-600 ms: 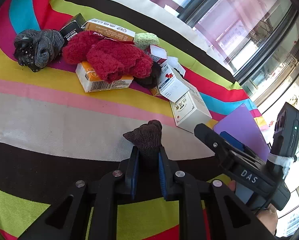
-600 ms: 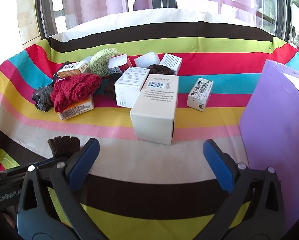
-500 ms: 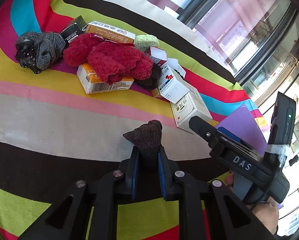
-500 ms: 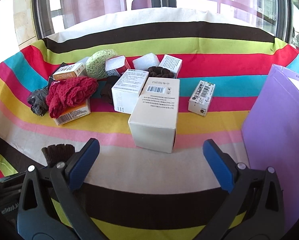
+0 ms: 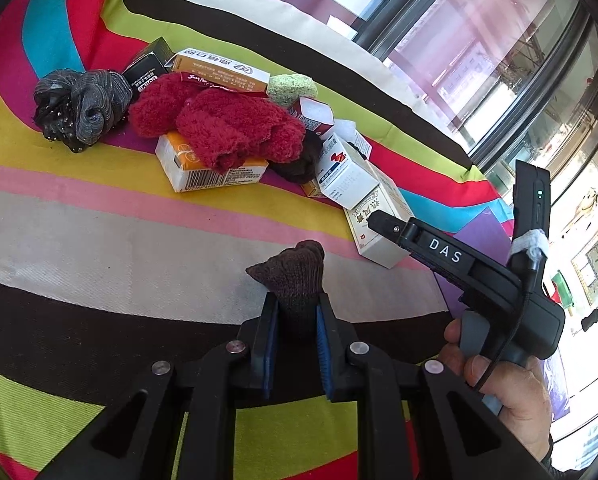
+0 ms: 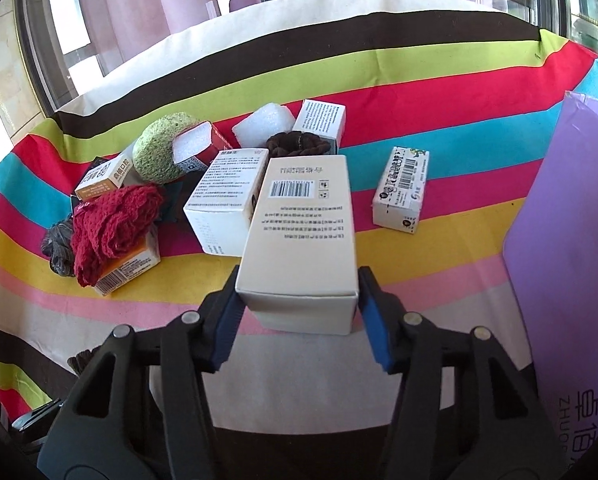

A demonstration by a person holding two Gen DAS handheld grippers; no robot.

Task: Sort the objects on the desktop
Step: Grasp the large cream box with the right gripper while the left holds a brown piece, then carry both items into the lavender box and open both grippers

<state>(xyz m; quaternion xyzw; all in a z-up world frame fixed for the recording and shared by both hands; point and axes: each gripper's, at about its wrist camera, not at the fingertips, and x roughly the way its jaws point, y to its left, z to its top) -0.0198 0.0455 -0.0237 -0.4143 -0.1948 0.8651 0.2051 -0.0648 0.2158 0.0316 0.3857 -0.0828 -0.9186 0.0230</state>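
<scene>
In the left wrist view, a dark brown knitted glove (image 5: 293, 280) is clamped by the left gripper (image 5: 295, 344) above the striped cloth (image 5: 99, 240).

In the right wrist view, a tall white cardboard box (image 6: 299, 240) is flanked by the right gripper (image 6: 299, 320), both blue pads (image 6: 373, 336) at its sides; contact cannot be told.

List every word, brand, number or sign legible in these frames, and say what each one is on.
"DAS": right gripper, on its side.
"ZHUO", cut off by the frame edge, beside Chinese characters: purple folder.
Barcode, digits unreadable: large white box.
Barcode, digits unreadable: small white box.
Barcode, print too small: orange box.
Chinese print on the other boxes: too small or blurred.
</scene>
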